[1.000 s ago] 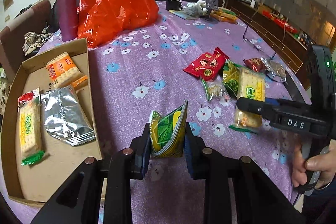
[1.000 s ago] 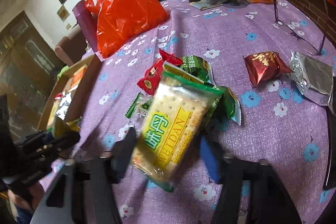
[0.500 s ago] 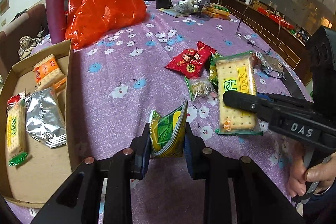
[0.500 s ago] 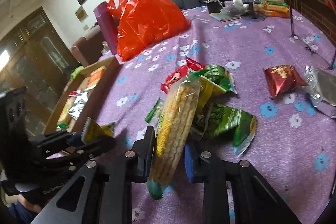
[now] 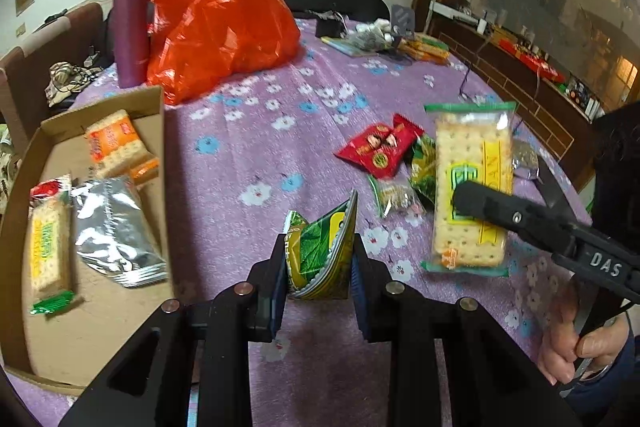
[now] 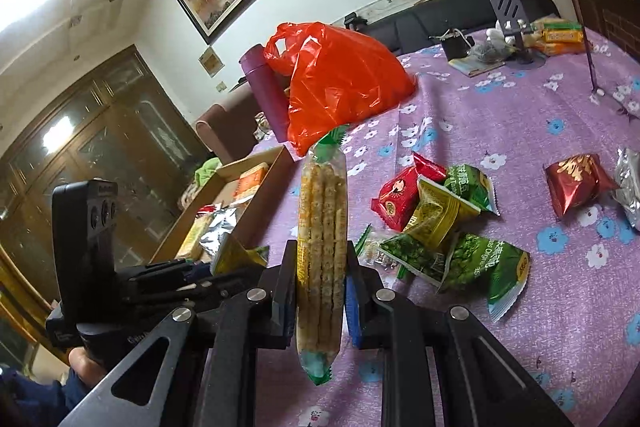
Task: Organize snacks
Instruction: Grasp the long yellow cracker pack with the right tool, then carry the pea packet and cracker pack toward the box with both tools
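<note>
My left gripper (image 5: pixel 318 267) is shut on a crumpled green and yellow snack packet (image 5: pixel 320 251), held above the purple tablecloth beside the cardboard box (image 5: pixel 160 131). The box holds cracker packs and a silver pouch (image 5: pixel 112 227). My right gripper (image 6: pixel 320 279) has its jaws closing tight on a clear cracker pack (image 6: pixel 322 219), whose sides the pads press; it stands on edge, lifted off the table. In the left wrist view this cracker pack (image 5: pixel 472 163) shows its flat face. Loose snacks remain on the cloth: a red packet (image 6: pixel 400 199), green packets (image 6: pixel 476 259) and a red foil packet (image 6: pixel 576 183).
An orange plastic bag (image 5: pixel 224 15) and a purple flask (image 5: pixel 132 23) stand behind the box. A phone stand (image 6: pixel 508 11), a booklet and more packs lie at the table's far end. A person's hand (image 5: pixel 576 339) holds the right gripper's handle.
The right gripper's jaws closed on the cracker pack, raised it off the pile and turned it on edge. The left gripper kept its packet and barely moved.
</note>
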{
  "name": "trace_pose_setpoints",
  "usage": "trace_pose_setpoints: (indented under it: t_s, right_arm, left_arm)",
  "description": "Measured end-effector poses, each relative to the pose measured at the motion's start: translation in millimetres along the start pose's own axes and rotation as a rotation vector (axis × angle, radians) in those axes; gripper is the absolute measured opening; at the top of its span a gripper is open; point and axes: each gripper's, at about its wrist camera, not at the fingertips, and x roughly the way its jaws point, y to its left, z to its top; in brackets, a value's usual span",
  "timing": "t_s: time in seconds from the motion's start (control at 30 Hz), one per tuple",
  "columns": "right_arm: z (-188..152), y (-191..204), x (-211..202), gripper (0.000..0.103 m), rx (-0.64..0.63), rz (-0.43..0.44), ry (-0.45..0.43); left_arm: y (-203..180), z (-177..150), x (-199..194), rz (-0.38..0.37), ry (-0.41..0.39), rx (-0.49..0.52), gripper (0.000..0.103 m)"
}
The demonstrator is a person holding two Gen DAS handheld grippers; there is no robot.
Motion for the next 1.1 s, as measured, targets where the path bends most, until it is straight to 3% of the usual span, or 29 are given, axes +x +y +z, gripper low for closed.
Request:
trace_pose_setpoints:
  t_s: [0.4, 0.67, 1.1]
  right_arm:
    - [-2, 8, 0, 0.022, 0.007, 0.024, 0.029]
    - [0, 39, -6, 0.022, -0.04, 0.068, 0.026]
    - [-1, 79, 21, 0.022, -0.084, 0.133, 0.099]
  left_arm:
    - [48, 8, -36, 0.051, -0.076, -0.092, 0.027]
    - [89, 4, -56, 0.105, -0.114, -0.175, 0.027]
    - [134, -10, -66, 0.159, -0.128, -0.265, 0.027]
